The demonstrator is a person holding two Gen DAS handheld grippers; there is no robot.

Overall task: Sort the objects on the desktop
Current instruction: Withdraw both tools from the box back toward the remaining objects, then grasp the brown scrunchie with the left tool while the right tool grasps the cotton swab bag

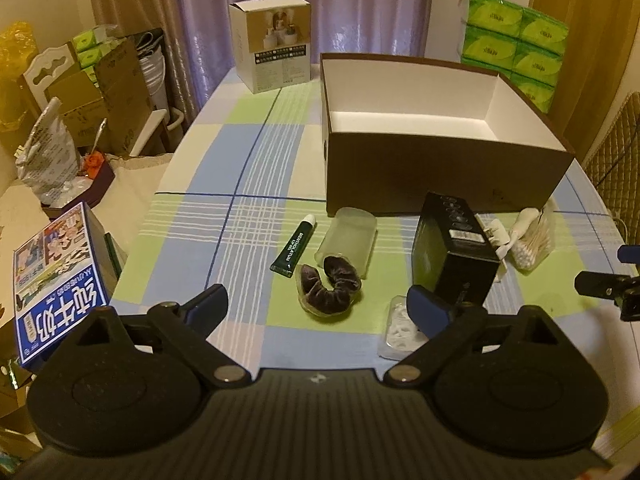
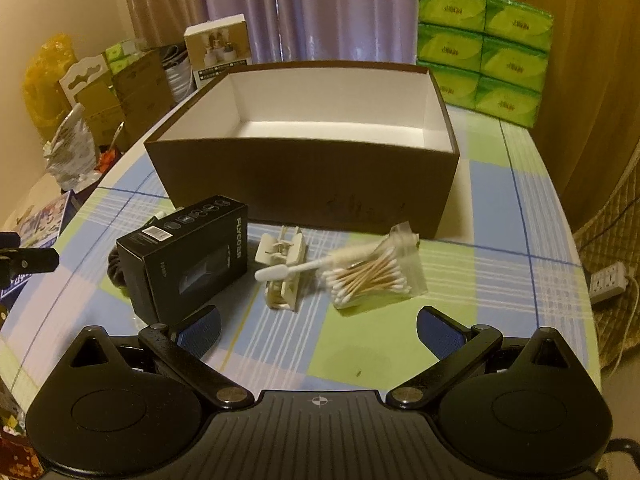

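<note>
Right, both claws spread wide, nothing held. Ahead of the left gripper [image 1: 318, 306] lie a dark scrunchie [image 1: 329, 288], a green tube [image 1: 293, 248] and a frosted case [image 1: 347, 241]; a clear packet [image 1: 396, 330], possibly floss picks, sits by its right finger. Beyond the right gripper [image 2: 318, 326]: bagged cotton swabs [image 2: 374, 278], a cream clip [image 2: 283, 268], a black carton [image 2: 188, 254] ahead-left. Farther ahead stands the brown box [image 2: 304, 184], empty.

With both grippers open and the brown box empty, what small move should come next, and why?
Probably ease the right gripper forward and down over the bag of cotton swabs. It lies just ahead of the open fingers, nothing is held yet, and the brown box behind it shows a bare white inside. The left gripper could take the scrunchie later.
</note>
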